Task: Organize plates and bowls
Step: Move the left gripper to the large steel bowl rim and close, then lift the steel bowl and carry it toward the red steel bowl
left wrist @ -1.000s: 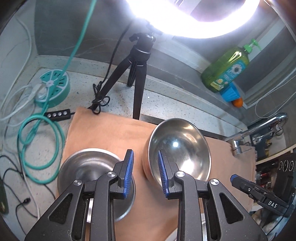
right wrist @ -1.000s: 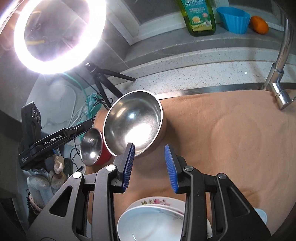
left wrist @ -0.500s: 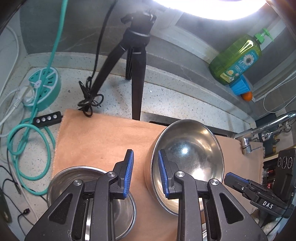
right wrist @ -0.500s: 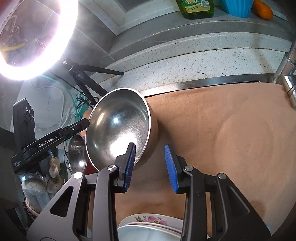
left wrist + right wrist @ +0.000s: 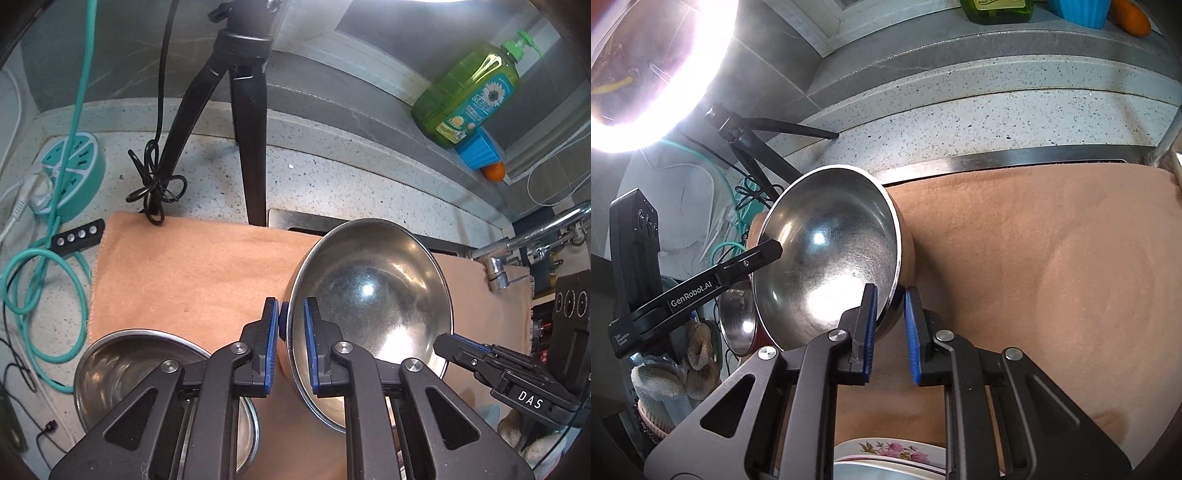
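A large steel bowl (image 5: pixel 373 295) is tilted on the tan cloth (image 5: pixel 184 280). My left gripper (image 5: pixel 290 317) is shut on its left rim, one pad inside and one outside. My right gripper (image 5: pixel 889 306) is shut on the bowl's near rim (image 5: pixel 827 258) in the right wrist view. A smaller steel bowl (image 5: pixel 147 369) with a red outside sits at lower left of the left gripper; it also shows in the right wrist view (image 5: pixel 738 321). A flowered plate (image 5: pixel 894 450) with a white dish on it lies below the right gripper.
A black tripod (image 5: pixel 243 122) and a bright ring light (image 5: pixel 639 74) stand behind the cloth. A teal socket hub (image 5: pixel 70 173) and cables lie at left. A green soap bottle (image 5: pixel 469 96), blue cup and orange sit on the ledge. A faucet (image 5: pixel 535 236) is at right.
Both grippers moved forward to the large bowl and closed on its rim, left on the left edge, right on the near edge. The bowl now stands more tilted.
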The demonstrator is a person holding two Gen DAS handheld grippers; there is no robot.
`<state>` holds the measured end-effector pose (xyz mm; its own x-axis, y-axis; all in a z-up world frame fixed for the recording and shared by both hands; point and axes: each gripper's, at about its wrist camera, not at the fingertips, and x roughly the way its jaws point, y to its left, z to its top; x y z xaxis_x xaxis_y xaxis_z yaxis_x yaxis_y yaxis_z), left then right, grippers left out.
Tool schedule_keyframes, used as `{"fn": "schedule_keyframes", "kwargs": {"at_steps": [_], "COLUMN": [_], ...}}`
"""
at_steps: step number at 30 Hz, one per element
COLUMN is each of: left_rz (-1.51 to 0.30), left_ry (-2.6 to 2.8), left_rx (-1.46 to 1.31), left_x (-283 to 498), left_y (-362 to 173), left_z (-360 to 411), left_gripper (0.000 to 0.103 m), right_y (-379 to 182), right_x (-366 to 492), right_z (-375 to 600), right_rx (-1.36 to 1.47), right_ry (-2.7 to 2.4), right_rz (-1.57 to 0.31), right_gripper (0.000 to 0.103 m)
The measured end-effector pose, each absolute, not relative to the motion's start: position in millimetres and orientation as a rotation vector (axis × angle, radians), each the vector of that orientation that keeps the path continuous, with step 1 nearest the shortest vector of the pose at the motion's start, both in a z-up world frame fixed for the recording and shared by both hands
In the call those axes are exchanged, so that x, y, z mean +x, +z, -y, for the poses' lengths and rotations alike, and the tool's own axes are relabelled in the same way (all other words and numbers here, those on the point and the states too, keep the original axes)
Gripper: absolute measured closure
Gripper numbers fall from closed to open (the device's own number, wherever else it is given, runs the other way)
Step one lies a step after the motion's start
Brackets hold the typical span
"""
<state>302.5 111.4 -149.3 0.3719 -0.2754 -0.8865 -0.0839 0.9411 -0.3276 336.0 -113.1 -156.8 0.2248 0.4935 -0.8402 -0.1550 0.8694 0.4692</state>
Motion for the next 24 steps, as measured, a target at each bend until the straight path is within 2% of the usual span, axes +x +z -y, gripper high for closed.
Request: {"fn": "schedule_keyframes", "kwargs": {"at_steps": [12, 24], "left_rz": [-1.139, -1.055], "left_ry": [-0.133, -0.139], "left_rx": [-0.345, -0.361], "left_x": [282, 223], "left_y": [-123, -84], "left_z": [-114, -125], "left_gripper": [0.091, 0.091], "right_y": [-134, -89], "right_x": [319, 273], "right_z": [116, 114], "right_rx": [0.303, 0.280], "right_ry": [0.475, 0.565], "right_rz": [-1.245, -1.193], "right_gripper": [0.089, 0.089]}}
